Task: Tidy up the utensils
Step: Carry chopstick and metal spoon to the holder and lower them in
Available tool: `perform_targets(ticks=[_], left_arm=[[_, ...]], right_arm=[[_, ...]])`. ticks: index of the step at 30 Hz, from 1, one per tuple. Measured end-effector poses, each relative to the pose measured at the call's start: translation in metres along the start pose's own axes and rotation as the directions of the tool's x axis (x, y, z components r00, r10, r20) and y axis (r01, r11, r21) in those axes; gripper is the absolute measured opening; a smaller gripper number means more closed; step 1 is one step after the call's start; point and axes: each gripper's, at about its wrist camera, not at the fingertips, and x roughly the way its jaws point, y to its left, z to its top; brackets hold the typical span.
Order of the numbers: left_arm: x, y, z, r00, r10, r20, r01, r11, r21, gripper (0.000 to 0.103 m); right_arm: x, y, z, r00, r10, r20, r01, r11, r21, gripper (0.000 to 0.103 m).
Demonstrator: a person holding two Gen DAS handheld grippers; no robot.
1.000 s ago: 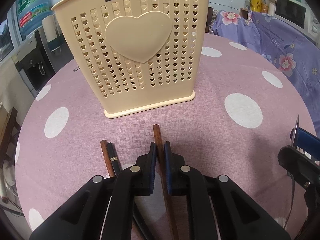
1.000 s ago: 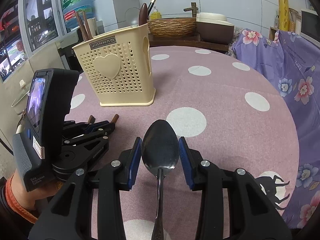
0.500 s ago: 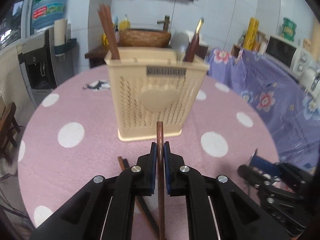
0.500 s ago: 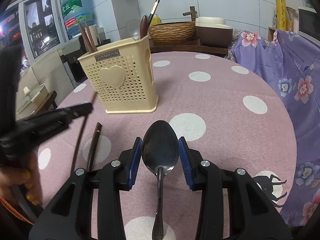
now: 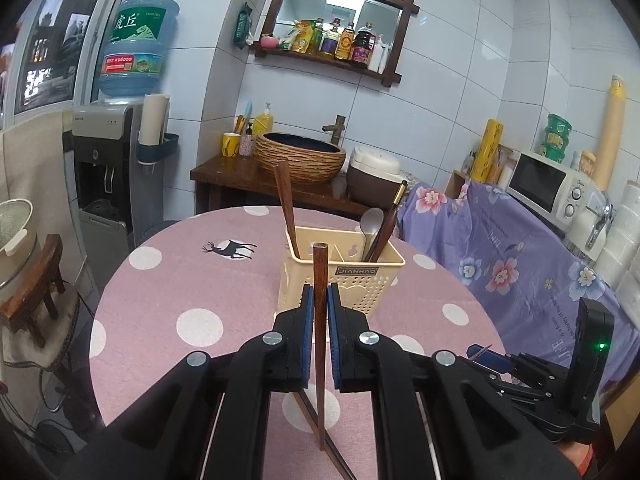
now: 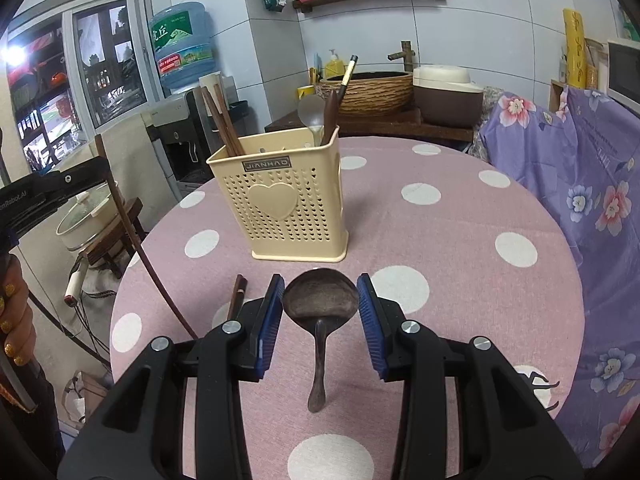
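My left jaws (image 5: 319,312) grip a chopstick (image 5: 320,344), and since a second ago I have lifted it off the worktop (image 5: 168,280); it now hangs in the air with its top end at twelve o'clock, in line with the holder (image 5: 352,276). That, I judge, leaves only the drop into a compartment. My right jaws (image 6: 320,300) are closed on a spoon (image 6: 318,312) by its bowl, raised a little as well. The holder stands on the worktop at twelve o'clock from both jaws. Its left compartment has brown chopsticks, its right a pale spoon and dark handles. One more chopstick (image 6: 237,296) lies on the worktop at ten o'clock from my right jaws.
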Motion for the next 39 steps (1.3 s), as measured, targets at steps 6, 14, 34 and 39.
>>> perform_targets(ticks=[6,14,34,39], left_arm=[[-0.002,0.002,0.001,1.0,-0.009,0.003,0.009,1.0,0.004,0.008],[-0.005,0.001,0.015,0.999,-0.036,0.019,0.036,0.999,0.008,0.008],[0.026,-0.017,0.162,0.97,0.1,0.222,-0.1,0.995,-0.014,0.008],[0.067,-0.004,0.122,0.983,0.12,0.136,-0.117,0.993,-0.027,0.008]], right_arm=[[0.002,0.008,0.003,1.0,-0.003,-0.003,0.003,1.0,-0.023,0.038],[0.003,0.01,0.016,1.0,0.017,0.013,-0.017,0.999,-0.048,0.038],[0.021,0.043,0.196,0.955,-0.035,0.294,0.06,0.995,-0.075,0.038],[0.07,0.037,0.16,0.971,-0.071,0.23,0.092,0.992,-0.085,0.038]])
